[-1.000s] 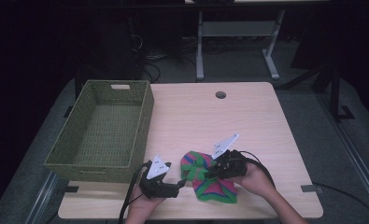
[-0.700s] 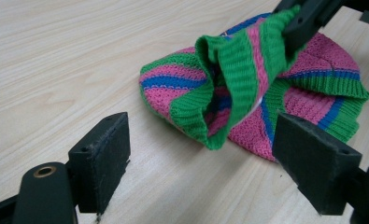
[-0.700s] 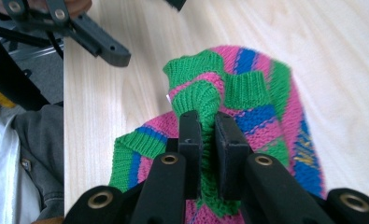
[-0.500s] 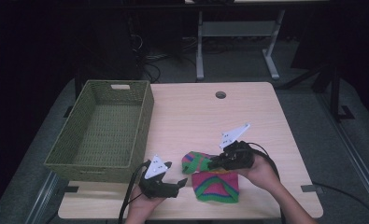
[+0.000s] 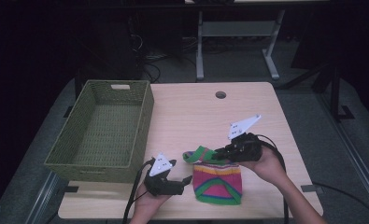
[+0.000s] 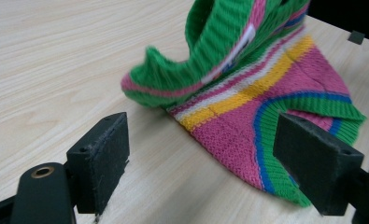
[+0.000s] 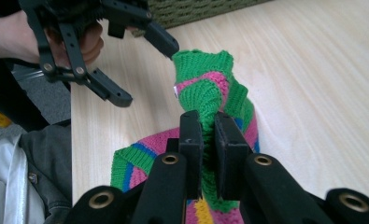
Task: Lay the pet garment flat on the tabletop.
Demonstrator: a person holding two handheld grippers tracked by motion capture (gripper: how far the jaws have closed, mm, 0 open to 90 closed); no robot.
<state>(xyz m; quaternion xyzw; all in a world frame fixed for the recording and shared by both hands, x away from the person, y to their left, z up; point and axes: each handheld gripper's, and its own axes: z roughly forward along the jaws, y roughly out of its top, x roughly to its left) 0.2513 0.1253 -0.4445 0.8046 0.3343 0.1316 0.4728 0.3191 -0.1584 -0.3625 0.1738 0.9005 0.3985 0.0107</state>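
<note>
High view: striped knit sock (image 5: 218, 183) lies flat at the table's (image 5: 247, 112) near edge, between the two grippers; woven basket (image 5: 105, 130) stands empty to its left.
Right gripper (image 5: 223, 153): jaws pressed together on the sock's green cuff (image 7: 205, 100), lifting that end off the wood.
Left gripper (image 5: 188, 179): jaws spread wide, nothing between them, level with the sock's left edge (image 6: 147, 91).
Step, as judged: unfolding or folding the sock, cuff end raised.
Next move calls for: left gripper closing on the near edge to steady it, while the right carries the cuff across.
</note>
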